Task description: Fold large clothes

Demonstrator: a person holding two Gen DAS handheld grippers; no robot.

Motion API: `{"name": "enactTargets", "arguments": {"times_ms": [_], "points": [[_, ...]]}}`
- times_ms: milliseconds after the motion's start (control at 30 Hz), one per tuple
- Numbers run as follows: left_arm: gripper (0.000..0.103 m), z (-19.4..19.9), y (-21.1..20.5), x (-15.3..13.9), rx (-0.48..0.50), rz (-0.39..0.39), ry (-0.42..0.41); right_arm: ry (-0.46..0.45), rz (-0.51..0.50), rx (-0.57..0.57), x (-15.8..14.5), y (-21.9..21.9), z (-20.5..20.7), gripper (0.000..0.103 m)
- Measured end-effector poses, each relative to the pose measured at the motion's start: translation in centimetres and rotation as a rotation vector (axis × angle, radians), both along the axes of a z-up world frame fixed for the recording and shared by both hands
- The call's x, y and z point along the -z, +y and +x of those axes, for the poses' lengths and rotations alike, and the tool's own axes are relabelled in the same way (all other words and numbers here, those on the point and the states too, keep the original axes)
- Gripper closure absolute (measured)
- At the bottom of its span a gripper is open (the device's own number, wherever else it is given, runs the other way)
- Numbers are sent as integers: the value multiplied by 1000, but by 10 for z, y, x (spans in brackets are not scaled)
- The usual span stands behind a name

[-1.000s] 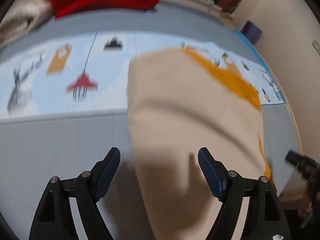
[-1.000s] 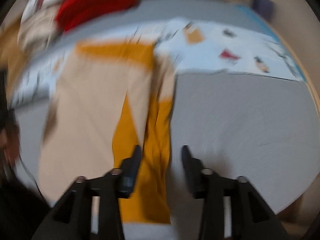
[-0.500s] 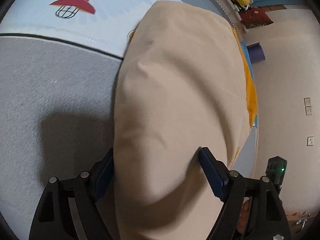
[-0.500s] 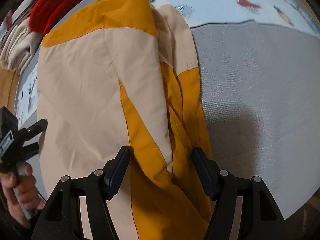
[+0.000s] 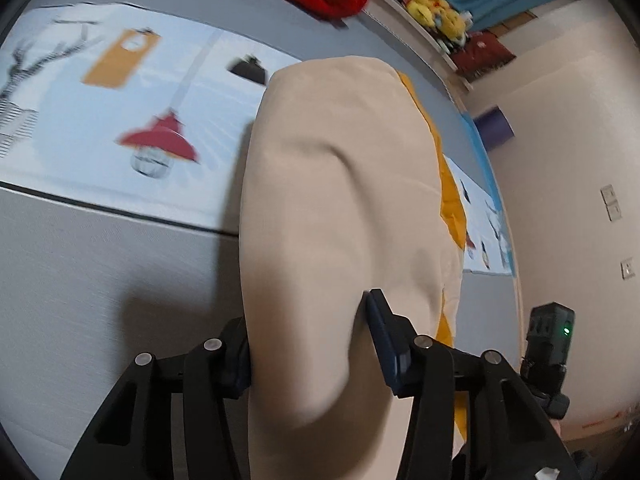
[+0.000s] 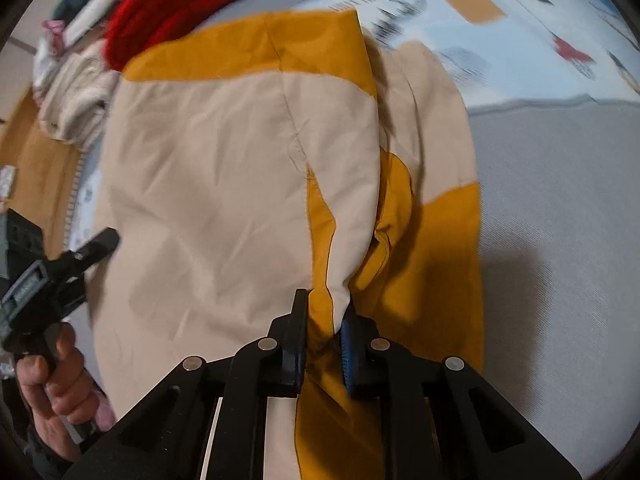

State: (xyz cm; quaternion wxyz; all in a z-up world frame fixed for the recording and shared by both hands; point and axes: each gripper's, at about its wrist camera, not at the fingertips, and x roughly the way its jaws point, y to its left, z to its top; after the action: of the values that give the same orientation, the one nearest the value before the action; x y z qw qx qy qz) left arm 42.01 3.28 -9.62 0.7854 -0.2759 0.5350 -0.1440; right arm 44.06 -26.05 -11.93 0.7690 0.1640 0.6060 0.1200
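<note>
A large beige and mustard-yellow garment lies on the grey surface. My right gripper is shut on a beige-and-yellow fold at the garment's near edge. In the left wrist view the beige cloth bulges up between the fingers of my left gripper, whose jaws stand partly apart around the thick cloth. The left gripper also shows at the left of the right wrist view, held in a hand. The right gripper's body shows at the right edge of the left wrist view.
A pale blue printed sheet lies under the garment's far end. A red knitted item and a cream fleece piece are piled at the far edge. Yellow plush toys sit on a ledge by the wall.
My right gripper has closed from open onto the garment's fold. My left gripper's jaws have narrowed around the beige cloth. Both views have tilted up, showing more of the far pile.
</note>
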Motion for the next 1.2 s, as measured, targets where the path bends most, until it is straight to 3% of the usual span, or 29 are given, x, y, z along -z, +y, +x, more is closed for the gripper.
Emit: {"name": "enactTargets", "arguments": {"times_ms": [167, 300, 400, 500, 567, 667, 700, 733, 867, 967, 1033, 1067, 1133, 1200], "points": [[57, 4, 33, 11, -85, 47, 54, -68, 45, -22, -4, 23, 10, 89], [57, 0, 52, -2, -118, 80, 14, -45, 1, -13, 0, 20, 15, 88], [56, -8, 34, -21, -44, 103, -33, -54, -44, -20, -4, 24, 8, 85], [55, -17, 9, -24, 101, 173, -44, -69, -110, -26, -9, 21, -1, 78], [55, -26, -9, -15, 200, 301, -22, -75, -155, -10, -13, 15, -9, 72], [53, -43, -28, 4, 284, 524, 1, -73, -187, -1, -20, 11, -17, 67], [52, -47, -31, 5, 296, 566, -6, -72, -204, -6, -21, 8, -19, 65], [52, -50, -33, 2, 301, 585, -18, -66, -247, -21, -21, 10, -23, 61], [53, -67, -34, -22, 299, 569, -84, -102, -371, -72, -31, 14, -39, 59], [53, -77, -38, -21, 335, 547, -83, -132, -345, -83, -43, 13, -49, 58], [48, -85, -44, 2, 383, 613, 4, -95, -323, -111, -38, 10, -54, 56], [43, -90, -45, 10, 390, 654, 21, -50, -359, -140, -29, 10, -57, 56], [37, -96, -44, 5, 347, 692, -3, 25, -514, -168, -13, 5, -66, 56], [32, -104, -40, -8, 281, 712, -20, 36, -576, -134, -15, -5, -71, 56]]}}
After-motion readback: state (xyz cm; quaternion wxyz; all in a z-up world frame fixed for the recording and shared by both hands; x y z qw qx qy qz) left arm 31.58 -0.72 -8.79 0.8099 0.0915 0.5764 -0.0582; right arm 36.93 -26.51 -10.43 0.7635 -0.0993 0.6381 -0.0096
